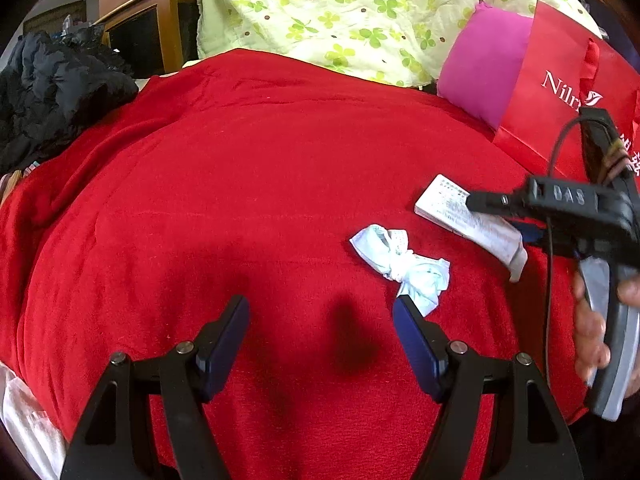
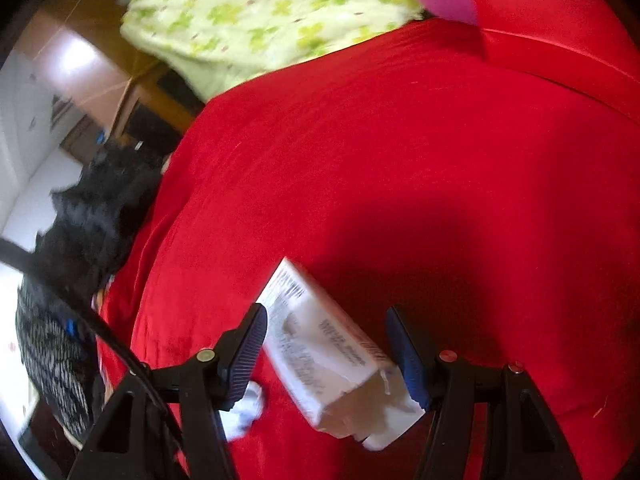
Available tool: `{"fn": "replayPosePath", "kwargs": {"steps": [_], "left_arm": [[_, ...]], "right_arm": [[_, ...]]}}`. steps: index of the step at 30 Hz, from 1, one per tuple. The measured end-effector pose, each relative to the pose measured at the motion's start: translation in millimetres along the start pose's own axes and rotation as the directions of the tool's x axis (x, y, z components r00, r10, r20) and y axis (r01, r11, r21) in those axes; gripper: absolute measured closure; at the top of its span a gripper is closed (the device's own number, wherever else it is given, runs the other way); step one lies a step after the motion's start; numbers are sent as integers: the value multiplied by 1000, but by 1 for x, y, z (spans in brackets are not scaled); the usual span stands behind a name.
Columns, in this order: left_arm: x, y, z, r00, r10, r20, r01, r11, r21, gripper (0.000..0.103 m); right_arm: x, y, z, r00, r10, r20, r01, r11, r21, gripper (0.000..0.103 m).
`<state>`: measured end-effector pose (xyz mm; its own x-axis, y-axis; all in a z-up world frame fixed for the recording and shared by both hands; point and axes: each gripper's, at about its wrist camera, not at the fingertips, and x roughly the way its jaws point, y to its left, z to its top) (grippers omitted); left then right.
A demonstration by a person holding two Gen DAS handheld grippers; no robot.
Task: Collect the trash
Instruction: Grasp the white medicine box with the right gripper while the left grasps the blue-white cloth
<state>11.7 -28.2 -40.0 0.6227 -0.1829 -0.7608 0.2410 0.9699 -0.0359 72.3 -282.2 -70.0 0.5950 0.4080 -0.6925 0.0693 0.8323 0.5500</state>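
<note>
My left gripper [image 1: 320,316] points steeply down, fingers [image 1: 224,340] spread wide with nothing between them. My right gripper [image 2: 326,344] also tilts down, its fingers [image 2: 404,352] on either side of a white box [image 2: 320,344]. My right hand [image 1: 592,320] wraps the handle.

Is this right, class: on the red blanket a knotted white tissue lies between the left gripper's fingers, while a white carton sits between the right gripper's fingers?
Not quite. In the left wrist view the knotted tissue lies beyond the right-hand finger of the left gripper, outside the gap; only red blanket shows there. The white carton does sit between the right gripper's fingers.
</note>
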Motion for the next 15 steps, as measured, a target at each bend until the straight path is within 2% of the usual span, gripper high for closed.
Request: {"fn": "replayPosePath", "kwargs": {"steps": [5,10,13,15], "left_arm": [[2,2,1,1000,-2,-6,2,1000,-13,28],[2,2,0,1000,1,-5,-1,1000,-12,28],[3,-1,0,1000,1,-7,-1,1000,-10,28],[3,-2,0,1000,-6,-9,6,1000,-8,28]], "right_arm": [[3,13,-11,999,-49,-23,46,993,-107,38],[4,27,-17,992,-124,13,124,973,-196,38],[10,33,-22,981,-193,19,192,952,-239,38],[12,33,-24,978,-209,25,209,944,-255,49]]}}
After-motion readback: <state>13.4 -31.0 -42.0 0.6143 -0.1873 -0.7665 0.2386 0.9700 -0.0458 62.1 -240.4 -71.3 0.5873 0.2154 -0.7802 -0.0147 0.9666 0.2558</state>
